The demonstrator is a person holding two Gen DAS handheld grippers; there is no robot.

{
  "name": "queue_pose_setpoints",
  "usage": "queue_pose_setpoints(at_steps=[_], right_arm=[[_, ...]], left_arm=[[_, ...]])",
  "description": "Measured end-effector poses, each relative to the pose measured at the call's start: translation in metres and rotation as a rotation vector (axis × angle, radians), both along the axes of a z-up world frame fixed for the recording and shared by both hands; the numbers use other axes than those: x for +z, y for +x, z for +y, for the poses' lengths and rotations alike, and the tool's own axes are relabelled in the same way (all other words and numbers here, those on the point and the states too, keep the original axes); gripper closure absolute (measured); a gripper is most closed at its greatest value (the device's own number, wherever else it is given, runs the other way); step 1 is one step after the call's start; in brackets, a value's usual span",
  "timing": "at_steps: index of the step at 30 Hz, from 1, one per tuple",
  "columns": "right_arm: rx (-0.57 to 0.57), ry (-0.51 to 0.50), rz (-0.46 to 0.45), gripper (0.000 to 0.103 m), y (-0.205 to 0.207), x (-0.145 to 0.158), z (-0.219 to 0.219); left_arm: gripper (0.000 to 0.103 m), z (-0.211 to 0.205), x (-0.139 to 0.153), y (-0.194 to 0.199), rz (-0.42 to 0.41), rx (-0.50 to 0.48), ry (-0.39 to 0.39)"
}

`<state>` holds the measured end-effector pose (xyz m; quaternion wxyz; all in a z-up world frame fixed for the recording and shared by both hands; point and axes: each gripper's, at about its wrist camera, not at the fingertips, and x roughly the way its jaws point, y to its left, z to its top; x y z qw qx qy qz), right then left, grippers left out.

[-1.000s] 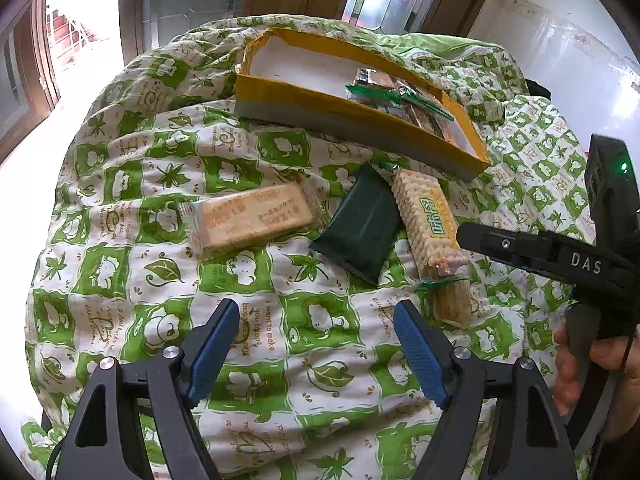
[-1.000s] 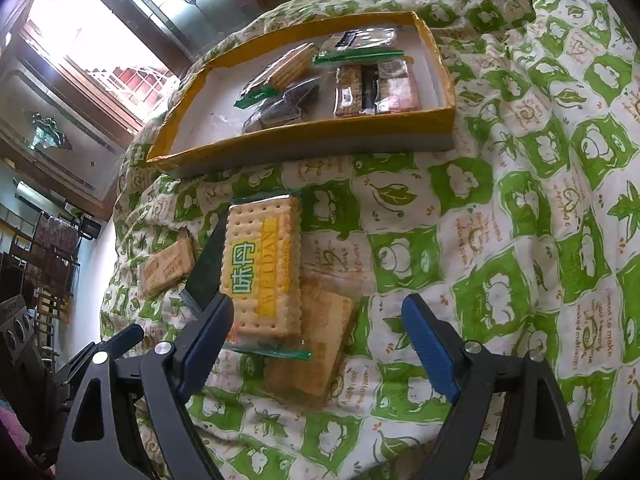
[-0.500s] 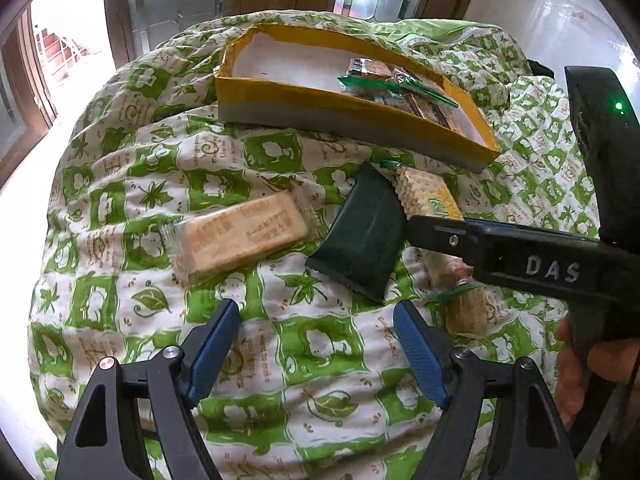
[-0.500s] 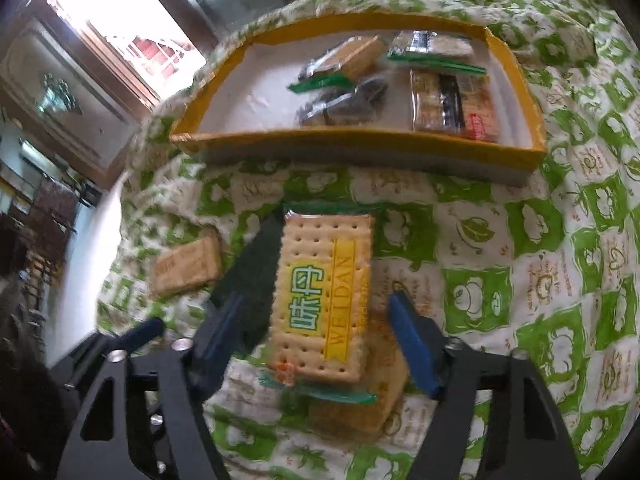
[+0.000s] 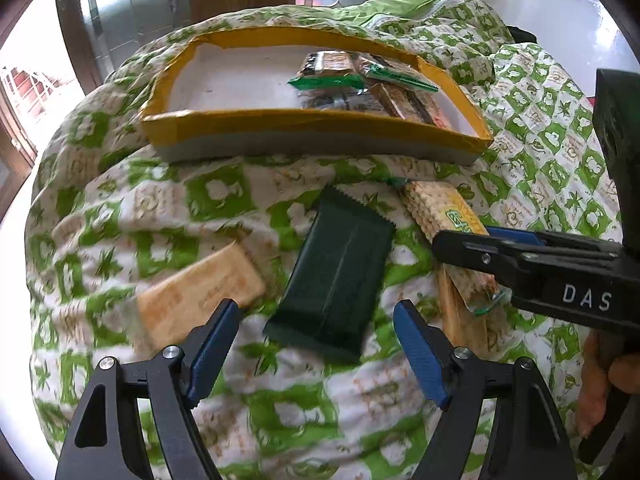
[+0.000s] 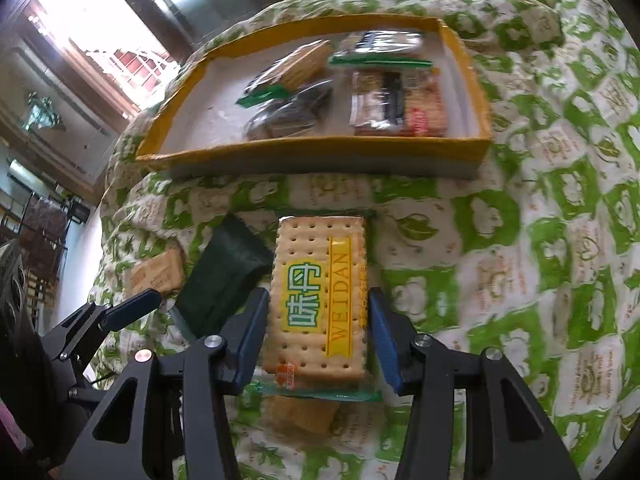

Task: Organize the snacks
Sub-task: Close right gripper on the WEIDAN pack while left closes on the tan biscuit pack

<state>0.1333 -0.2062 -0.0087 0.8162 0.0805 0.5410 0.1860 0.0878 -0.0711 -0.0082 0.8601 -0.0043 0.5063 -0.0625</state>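
The right gripper point(image 6: 318, 322) has its jaws around the cracker packet point(image 6: 320, 296), pads just at its sides (contact unclear), so this looks like the pick; next, clamp and lift it into the yellow-rimmed box point(image 6: 316, 152) at the bed's far edge. The left gripper point(image 5: 316, 354) hangs wide apart over the dark green packet point(image 5: 338, 280). Green patterned quilt point(image 6: 560, 240), glass doors behind.

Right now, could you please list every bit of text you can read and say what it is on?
"WEIDAN", beside large Chinese characters: cracker pack between the right tool's fingers.
"DAS": right tool's body.
Print on the tan pack, tray snacks and bedspread: too blurred.
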Motion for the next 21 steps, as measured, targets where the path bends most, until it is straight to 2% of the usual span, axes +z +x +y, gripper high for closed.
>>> queue_pose_setpoints(at_steps=[12,21], right_arm=[[-0.017,0.012,0.016,0.054,-0.002,-0.001,-0.008],[-0.076,-0.019,0.013,0.055,-0.004,0.001,-0.024]], left_arm=[[0.021,-0.008,-0.002,0.007,-0.001,-0.015,0.02],[0.021,-0.024,0.001,-0.01,0.005,-0.037,-0.064]])
